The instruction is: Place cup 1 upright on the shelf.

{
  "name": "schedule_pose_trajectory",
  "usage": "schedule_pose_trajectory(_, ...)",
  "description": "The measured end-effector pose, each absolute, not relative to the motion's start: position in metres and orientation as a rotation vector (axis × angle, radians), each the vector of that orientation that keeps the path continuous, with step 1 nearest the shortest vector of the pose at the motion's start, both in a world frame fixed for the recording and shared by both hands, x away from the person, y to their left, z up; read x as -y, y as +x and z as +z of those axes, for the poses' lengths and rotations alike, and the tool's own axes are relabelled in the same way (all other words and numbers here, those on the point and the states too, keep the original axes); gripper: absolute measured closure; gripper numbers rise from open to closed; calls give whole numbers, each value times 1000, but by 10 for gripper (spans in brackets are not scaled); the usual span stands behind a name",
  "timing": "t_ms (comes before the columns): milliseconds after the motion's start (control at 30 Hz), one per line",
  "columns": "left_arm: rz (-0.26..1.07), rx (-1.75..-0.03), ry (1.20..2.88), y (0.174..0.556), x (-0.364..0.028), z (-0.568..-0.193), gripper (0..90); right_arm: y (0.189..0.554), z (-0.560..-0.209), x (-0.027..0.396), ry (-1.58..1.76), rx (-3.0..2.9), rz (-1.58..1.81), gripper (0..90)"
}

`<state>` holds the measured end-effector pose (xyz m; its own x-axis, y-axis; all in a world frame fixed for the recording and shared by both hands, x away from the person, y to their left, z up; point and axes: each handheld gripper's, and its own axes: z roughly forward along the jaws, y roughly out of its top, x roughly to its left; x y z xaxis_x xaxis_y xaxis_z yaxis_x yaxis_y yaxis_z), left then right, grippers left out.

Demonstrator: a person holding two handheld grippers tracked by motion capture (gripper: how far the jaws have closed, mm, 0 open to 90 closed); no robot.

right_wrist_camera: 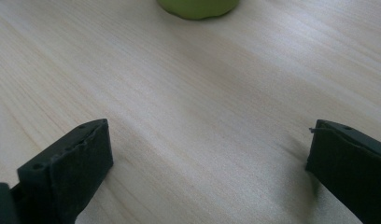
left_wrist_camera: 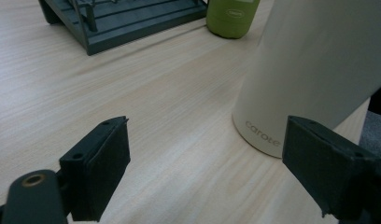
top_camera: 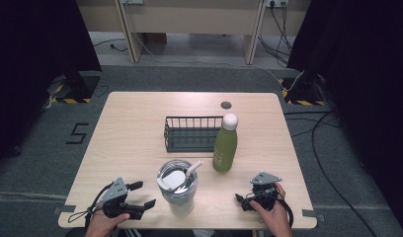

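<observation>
A pale wooden table [top_camera: 140, 143] stands on grey carpet between black curtains, carrying a wire basket [top_camera: 192, 133], a green bottle [top_camera: 225, 145] and a cream tumbler [top_camera: 178, 186]. Left gripper [top_camera: 143, 194] and right gripper [top_camera: 241, 201] rest near the front edge, jaws spread wide, holding nothing. The right gripper view cuts off the bottle above its base.

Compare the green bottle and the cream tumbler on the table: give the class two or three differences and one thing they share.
The green bottle is slim with a narrow neck; the cream tumbler is broader. The bottle has a rounded white cap; the tumbler has a lid with a straw. The bottle stands beside the wire basket; the tumbler stands nearer the person. Both stand upright.
</observation>
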<state>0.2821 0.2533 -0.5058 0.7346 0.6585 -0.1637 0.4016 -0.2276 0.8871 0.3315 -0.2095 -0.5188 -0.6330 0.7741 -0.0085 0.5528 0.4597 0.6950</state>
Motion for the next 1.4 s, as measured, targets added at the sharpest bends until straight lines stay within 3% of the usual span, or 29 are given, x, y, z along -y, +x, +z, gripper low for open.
schedule_pose_trajectory(1400, 286, -653, 1794, 265, -222, -504, 148, 332, -519, 209, 1128, -2390, 961, 4)
